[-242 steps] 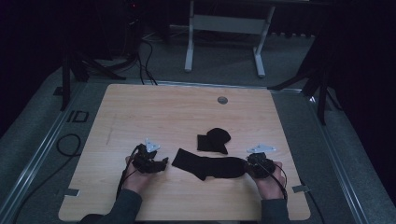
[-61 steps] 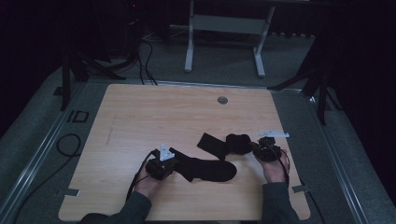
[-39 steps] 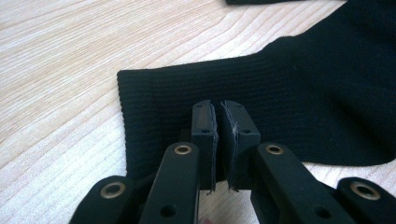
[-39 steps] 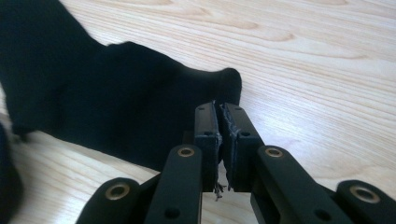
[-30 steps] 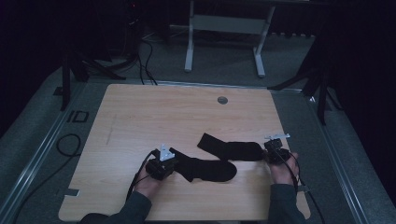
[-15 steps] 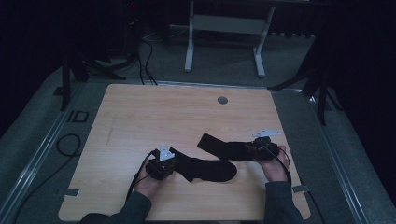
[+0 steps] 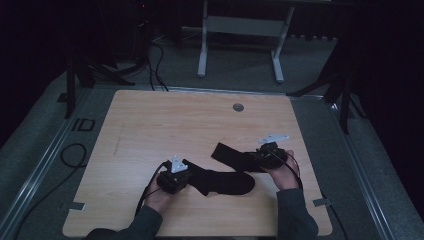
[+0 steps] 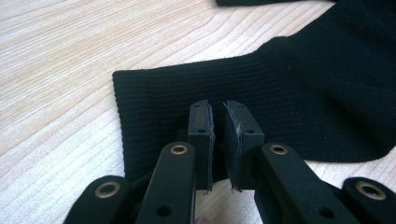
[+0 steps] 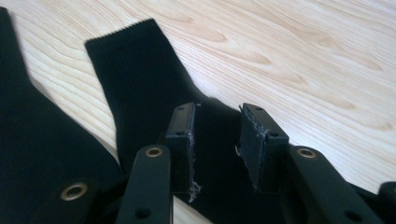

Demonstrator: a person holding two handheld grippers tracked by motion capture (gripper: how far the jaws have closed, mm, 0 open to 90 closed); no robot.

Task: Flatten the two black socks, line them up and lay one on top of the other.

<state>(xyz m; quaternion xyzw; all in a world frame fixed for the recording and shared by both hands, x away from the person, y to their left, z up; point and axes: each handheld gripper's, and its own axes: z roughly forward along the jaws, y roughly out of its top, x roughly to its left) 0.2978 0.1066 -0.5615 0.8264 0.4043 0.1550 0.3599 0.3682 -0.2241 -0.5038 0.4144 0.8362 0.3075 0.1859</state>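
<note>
Right, two black socks on the wooden table (image 7: 150, 125), near its front edge. Near sock (image 7: 222, 181) lies flat at about 6 o'clock from the table's centre, cuff towards the left gripper (image 7: 186, 176). In the left gripper view that gripper's (image 8: 218, 135) jaws are nearly pressed together, just a slit between the pads, sitting over the ribbed cuff (image 8: 154, 102). Can't tell whether fabric is actually pinched in that slit; my read is it's pinning the cuff so the sock stays put while the other hand works.

Far sock (image 7: 231, 155) runs from about 5 o'clock of centre out to the right gripper (image 7: 260, 159), its far end overlapping the near sock. In the right gripper view the right gripper's (image 9: 217, 140) jaws are partly spread and have just been opening; the sock (image 9: 140, 84) lies under and between them, pads not pressing on it. Likely just released after being laid out straight, presumably to line up the pair.
</note>
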